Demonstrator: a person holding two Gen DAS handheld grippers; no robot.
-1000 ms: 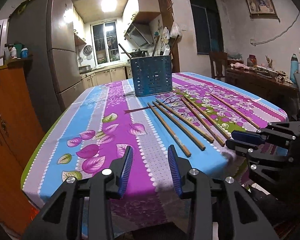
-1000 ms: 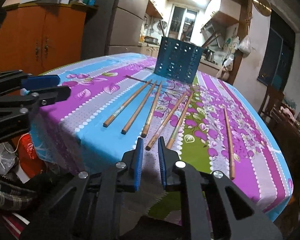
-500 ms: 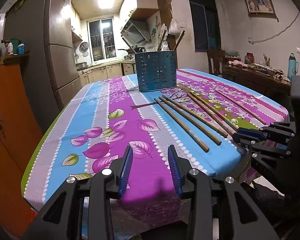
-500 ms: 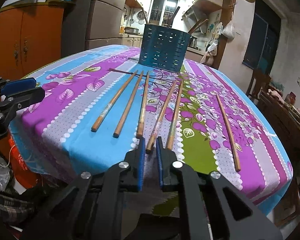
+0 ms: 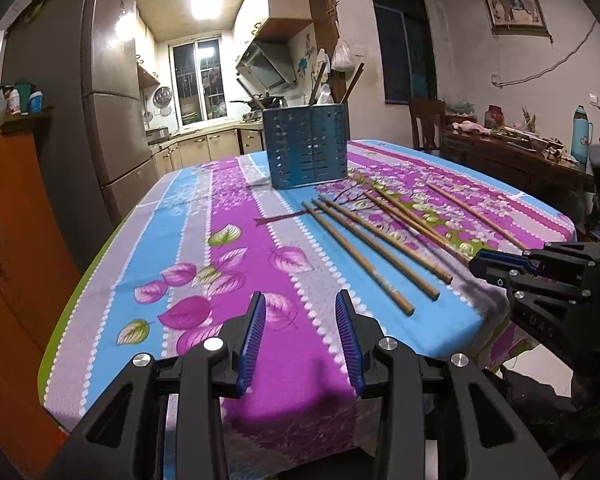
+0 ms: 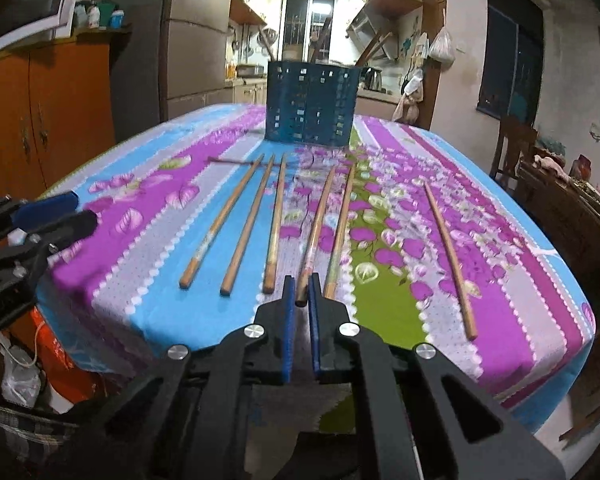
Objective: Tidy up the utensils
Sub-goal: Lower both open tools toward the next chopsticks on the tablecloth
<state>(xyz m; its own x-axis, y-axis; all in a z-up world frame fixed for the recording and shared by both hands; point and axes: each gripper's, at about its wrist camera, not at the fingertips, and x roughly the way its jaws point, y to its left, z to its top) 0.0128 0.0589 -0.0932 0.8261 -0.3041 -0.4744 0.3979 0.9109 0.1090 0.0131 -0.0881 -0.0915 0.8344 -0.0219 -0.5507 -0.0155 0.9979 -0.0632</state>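
Note:
Several wooden chopsticks (image 6: 274, 216) lie side by side on the flowered tablecloth (image 6: 148, 216), pointing toward a blue perforated utensil holder (image 6: 312, 102) at the far end. My right gripper (image 6: 301, 292) sits at the table's near edge with its blue pads narrowly apart on either side of the near tip of the fourth chopstick (image 6: 318, 220); whether they pinch it I cannot tell. My left gripper (image 5: 300, 320) is open and empty over the near left part of the cloth (image 5: 236, 200). The chopsticks (image 5: 356, 256) and holder (image 5: 306, 146) also show in the left wrist view.
An orange cabinet (image 6: 48, 120) and a tall fridge (image 5: 112, 128) stand left of the table. A dark wooden sideboard (image 5: 512, 160) with bottles and a chair (image 6: 512, 148) stand on the right. A few utensils stick up from the holder. Bags lie on the floor at left (image 6: 24, 376).
Both grippers have moved forward toward the table. The right gripper's narrow gap has come around the near tip of one chopstick. The left gripper stays open.

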